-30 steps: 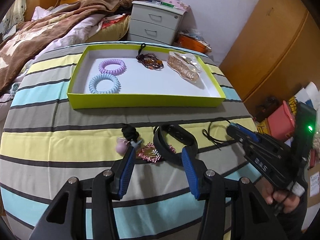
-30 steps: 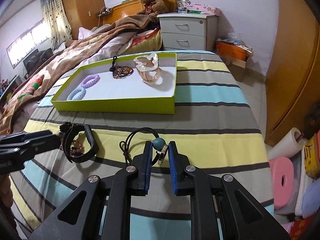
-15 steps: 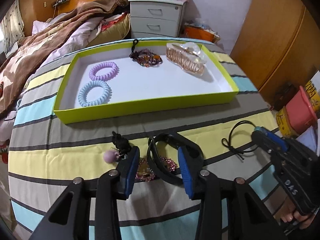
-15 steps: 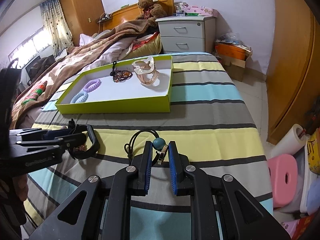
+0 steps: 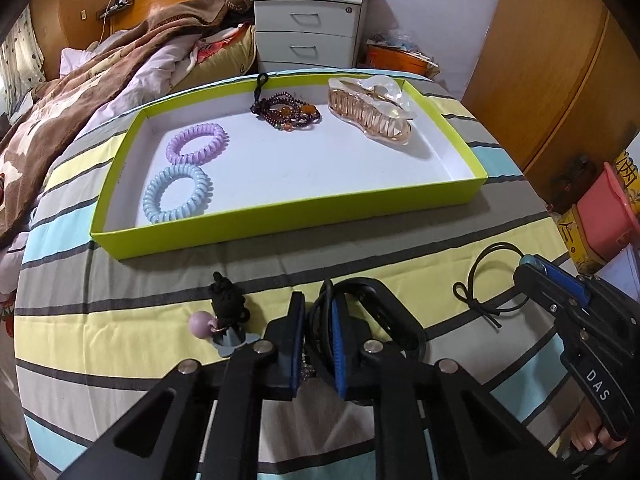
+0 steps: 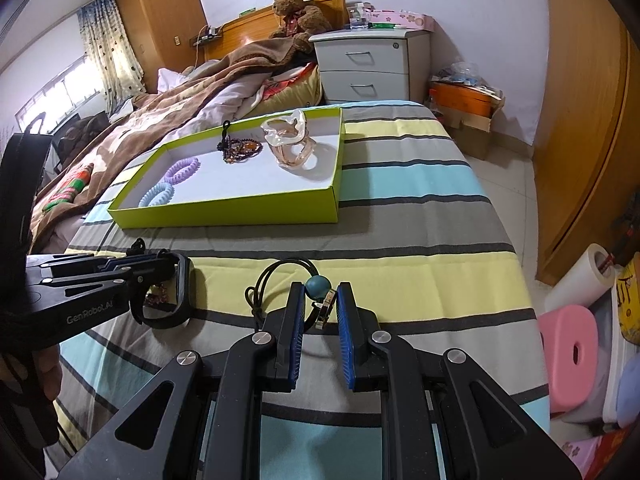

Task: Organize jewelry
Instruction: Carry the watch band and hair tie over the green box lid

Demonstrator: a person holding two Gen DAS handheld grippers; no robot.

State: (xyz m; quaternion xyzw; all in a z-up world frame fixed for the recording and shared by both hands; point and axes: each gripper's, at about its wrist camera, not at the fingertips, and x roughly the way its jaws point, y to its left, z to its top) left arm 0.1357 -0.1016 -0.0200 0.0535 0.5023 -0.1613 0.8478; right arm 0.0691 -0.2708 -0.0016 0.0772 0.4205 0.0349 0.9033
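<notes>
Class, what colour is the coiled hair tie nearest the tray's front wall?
Light blue coiled hair tie; clearest in the left wrist view.

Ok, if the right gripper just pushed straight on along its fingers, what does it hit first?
The teal bead on the black cord tie, already sitting between the right gripper fingertips. Past it lies bare striped bedspread, then probably the green tray near wall, though depth is hard to judge.
</notes>
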